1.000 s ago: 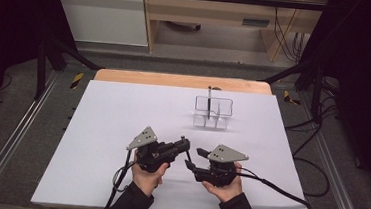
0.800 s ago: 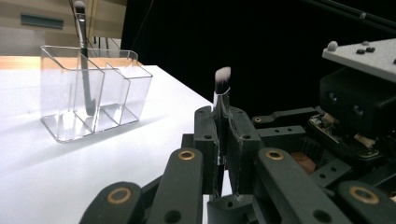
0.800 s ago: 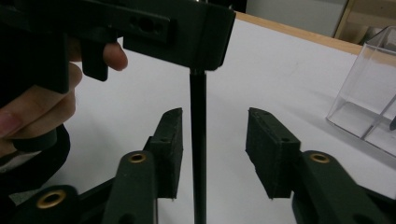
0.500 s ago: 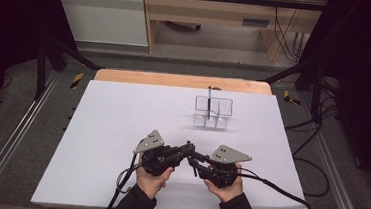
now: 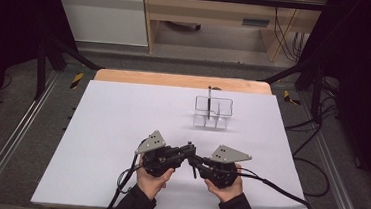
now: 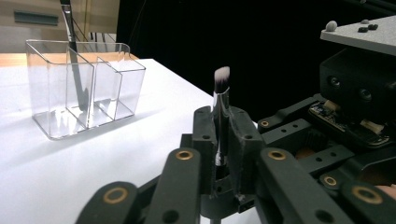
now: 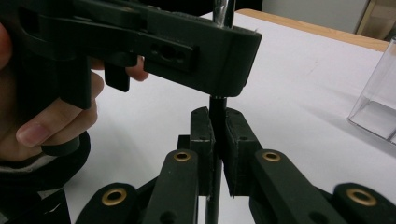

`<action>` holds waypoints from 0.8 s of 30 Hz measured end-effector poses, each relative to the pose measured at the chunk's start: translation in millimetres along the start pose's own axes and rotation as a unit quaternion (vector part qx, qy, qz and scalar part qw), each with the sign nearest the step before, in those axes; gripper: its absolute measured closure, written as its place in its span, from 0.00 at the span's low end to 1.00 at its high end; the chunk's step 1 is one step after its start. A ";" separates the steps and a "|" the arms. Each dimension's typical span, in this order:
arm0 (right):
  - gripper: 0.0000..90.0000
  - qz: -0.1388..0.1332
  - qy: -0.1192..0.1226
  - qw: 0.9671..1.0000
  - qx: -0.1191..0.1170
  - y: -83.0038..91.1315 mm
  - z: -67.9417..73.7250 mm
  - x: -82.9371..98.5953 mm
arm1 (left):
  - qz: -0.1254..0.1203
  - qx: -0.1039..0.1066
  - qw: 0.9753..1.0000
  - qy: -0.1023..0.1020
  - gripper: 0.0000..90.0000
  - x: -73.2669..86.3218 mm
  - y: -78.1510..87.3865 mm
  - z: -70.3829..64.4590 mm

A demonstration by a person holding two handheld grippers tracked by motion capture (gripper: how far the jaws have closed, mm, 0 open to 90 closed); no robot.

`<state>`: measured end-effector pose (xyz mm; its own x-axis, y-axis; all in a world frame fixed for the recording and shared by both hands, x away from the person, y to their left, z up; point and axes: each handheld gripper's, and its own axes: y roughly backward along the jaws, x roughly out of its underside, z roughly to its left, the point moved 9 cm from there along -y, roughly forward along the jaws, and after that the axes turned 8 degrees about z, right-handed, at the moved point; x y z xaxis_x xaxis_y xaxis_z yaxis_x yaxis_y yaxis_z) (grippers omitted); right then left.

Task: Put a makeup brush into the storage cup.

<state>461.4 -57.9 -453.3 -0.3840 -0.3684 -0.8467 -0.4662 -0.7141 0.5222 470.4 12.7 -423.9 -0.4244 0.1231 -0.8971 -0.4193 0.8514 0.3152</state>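
Note:
A slim black makeup brush with a white tip (image 6: 222, 77) stands upright between both grippers near the table's front. My left gripper (image 6: 222, 135) is shut on its handle just below the bristles. My right gripper (image 7: 217, 144) is shut on the thin handle (image 7: 218, 108) lower down, right under the left gripper's jaw block (image 7: 187, 46). In the high view the left gripper (image 5: 184, 152) and the right gripper (image 5: 196, 161) meet tip to tip. A clear plastic organizer (image 5: 213, 112) with three compartments stands farther back, with a dark tool (image 5: 209, 99) upright in its left compartment.
The white table (image 5: 122, 114) is bare around the hands. The organizer (image 6: 84, 88) is to the left and beyond my left gripper, and its corner (image 7: 379, 105) shows at the right of the right gripper view. Cables (image 5: 277, 184) trail off to the right.
My left gripper has moved right and both hands have drawn together. The jaws now meet at the brush, where a gap lay between them a second ago.

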 end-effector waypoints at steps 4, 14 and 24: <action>0.94 0.000 -0.001 1.000 0.004 0.3 -1.0 -0.1 | 0.001 -0.005 1.000 -0.010 0.76 -3.9 5.4 1.3; 0.93 0.003 -0.004 1.000 0.017 0.3 -4.4 0.4 | 0.016 -0.015 0.999 -0.029 0.52 -7.9 19.8 7.0; 0.93 0.002 -0.006 1.000 0.031 2.0 -9.2 0.3 | 0.040 -0.034 0.997 -0.049 0.38 1.9 40.5 18.0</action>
<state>467.7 -65.0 -453.5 -0.3946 -0.3639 -0.8437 -0.5126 -0.6749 0.5308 467.0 56.6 -418.4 -0.3801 0.2421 -0.8927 -0.4412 0.8008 0.4050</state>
